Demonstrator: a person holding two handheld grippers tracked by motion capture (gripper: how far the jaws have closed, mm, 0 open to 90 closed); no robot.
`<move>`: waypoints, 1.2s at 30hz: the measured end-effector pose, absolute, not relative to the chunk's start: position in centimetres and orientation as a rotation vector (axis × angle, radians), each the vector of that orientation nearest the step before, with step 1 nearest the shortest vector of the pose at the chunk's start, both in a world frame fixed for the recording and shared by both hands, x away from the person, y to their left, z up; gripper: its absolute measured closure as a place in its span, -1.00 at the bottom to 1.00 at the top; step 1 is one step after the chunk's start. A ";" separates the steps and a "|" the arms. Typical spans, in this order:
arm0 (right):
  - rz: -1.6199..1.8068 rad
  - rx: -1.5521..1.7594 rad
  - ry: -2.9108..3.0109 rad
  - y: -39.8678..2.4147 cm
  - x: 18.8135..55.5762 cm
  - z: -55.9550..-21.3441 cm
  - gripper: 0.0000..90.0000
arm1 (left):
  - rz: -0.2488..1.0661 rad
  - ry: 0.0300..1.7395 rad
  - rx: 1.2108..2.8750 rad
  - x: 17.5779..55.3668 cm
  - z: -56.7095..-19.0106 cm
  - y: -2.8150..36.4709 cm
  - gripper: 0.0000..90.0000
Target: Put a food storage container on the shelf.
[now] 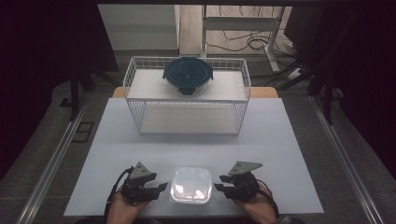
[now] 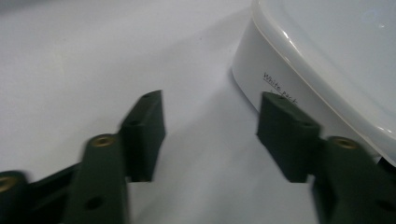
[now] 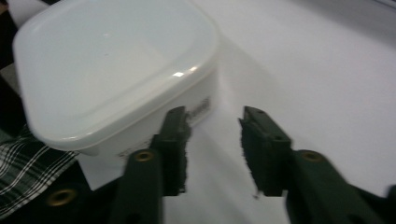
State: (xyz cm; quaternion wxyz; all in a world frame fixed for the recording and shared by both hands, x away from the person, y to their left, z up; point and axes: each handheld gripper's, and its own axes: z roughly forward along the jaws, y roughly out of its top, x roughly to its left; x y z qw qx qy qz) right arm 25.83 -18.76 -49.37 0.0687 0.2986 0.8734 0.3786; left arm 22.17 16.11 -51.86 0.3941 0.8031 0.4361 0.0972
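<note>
Left gripper [image 1: 161, 186] sits spread wide and empty at the near edge of the table [image 1: 280, 154], jaws aimed inward at the white lidded container [image 1: 190, 185] just beside it. Right gripper [image 1: 219, 187] mirrors it from the other side, also parted, nothing in its bite. The container stands between the two, close to the person's edge.

My read: this is a two-sided pickup in the making. To do it well, both sets of jaws want to close in level and together against opposite walls, under the lid's lip, so the box doesn't skid or tip.

The left gripper view puts one jaw almost at the container's [image 2: 299, 70] wall, with small printed lettering there. The right gripper view shows the container's [image 3: 116, 70] smooth lid from above. The high view adds the white wire basket [image 1: 187, 95] far back, a dark round lidded bowl [image 1: 188, 74] on its upper shelf.
</note>
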 end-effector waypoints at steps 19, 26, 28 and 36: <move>1.334 1.019 2.577 -19.1 24.9 -47.0 -0.43 | 0.130 0.964 1.999 22.3 -49.2 14.9 -0.77; 1.336 1.029 2.625 -17.4 25.1 -47.8 -0.61 | 0.086 0.942 1.993 23.3 -49.9 13.3 -0.77; 1.331 1.037 2.647 -17.0 25.2 -48.2 -0.67 | 0.051 0.944 2.003 23.6 -50.4 13.0 -0.75; 1.346 1.082 2.763 -16.2 25.1 -49.6 -0.56 | -0.086 0.934 1.990 23.0 -50.8 13.0 -0.46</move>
